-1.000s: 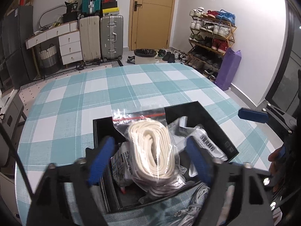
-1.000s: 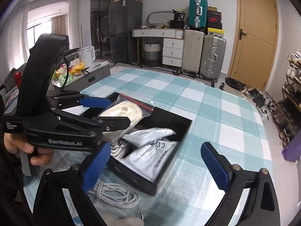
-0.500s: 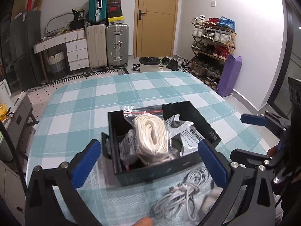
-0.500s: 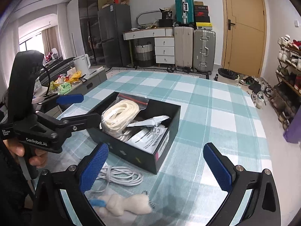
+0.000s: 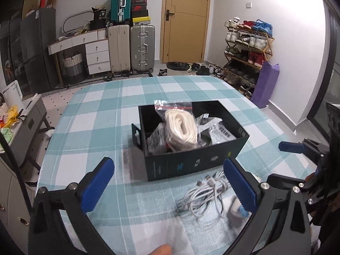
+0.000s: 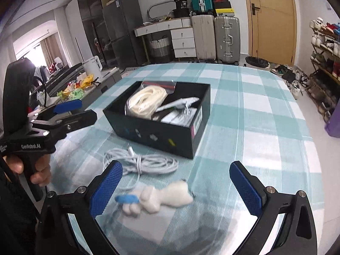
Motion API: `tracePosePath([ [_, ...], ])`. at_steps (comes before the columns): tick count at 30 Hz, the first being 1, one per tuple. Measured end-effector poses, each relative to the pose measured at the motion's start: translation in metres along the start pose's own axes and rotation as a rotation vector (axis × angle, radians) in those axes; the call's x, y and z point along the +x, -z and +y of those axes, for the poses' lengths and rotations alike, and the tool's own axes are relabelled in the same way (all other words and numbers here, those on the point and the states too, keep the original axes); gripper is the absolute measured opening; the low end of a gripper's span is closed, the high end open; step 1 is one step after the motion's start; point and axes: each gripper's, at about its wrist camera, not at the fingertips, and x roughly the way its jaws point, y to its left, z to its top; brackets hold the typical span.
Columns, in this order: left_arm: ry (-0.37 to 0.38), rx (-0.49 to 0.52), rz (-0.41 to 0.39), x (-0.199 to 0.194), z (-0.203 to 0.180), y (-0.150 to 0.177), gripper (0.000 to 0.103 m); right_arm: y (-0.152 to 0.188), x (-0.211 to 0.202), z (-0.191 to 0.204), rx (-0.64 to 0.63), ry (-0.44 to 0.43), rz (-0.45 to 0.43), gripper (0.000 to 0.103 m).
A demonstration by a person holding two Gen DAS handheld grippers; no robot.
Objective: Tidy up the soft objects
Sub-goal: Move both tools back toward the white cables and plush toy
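Observation:
A black box (image 5: pixel 191 165) (image 6: pixel 153 136) stands on the checked tablecloth and holds a clear zip bag of white strap (image 5: pixel 180 125) (image 6: pixel 146 99) plus other plastic packets (image 5: pixel 221 131). In front of the box lies a coiled white cable (image 5: pixel 204 195) (image 6: pixel 140 163). Nearer still is a small white plush toy with a blue part (image 6: pixel 157 199), partly hidden behind a finger in the left wrist view. My left gripper (image 5: pixel 170 184) is open and empty, short of the box. My right gripper (image 6: pixel 176 187) is open, its fingers either side of the plush toy and not touching it.
The table (image 5: pixel 102 114) has a teal and white checked cloth. Beyond it stand suitcases (image 5: pixel 131 46), a white drawer unit (image 5: pixel 93 51), a door and a shoe rack (image 5: pixel 248 48). A low side table with clutter (image 6: pixel 80 89) sits off the left edge.
Both grippers have drawn back from the box. The left one let go of the bagged strap and opened wide. The cable and the plush toy have come into view in front.

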Motion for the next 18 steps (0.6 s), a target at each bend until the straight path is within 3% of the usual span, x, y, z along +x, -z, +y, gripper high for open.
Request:
tracePosePath([
  [18, 0.005, -0.004, 0.055, 0.012, -0.001, 0.02, 0.103, 0.029, 0.027, 0.002, 0.128, -0.006, 0.117, 0.102],
])
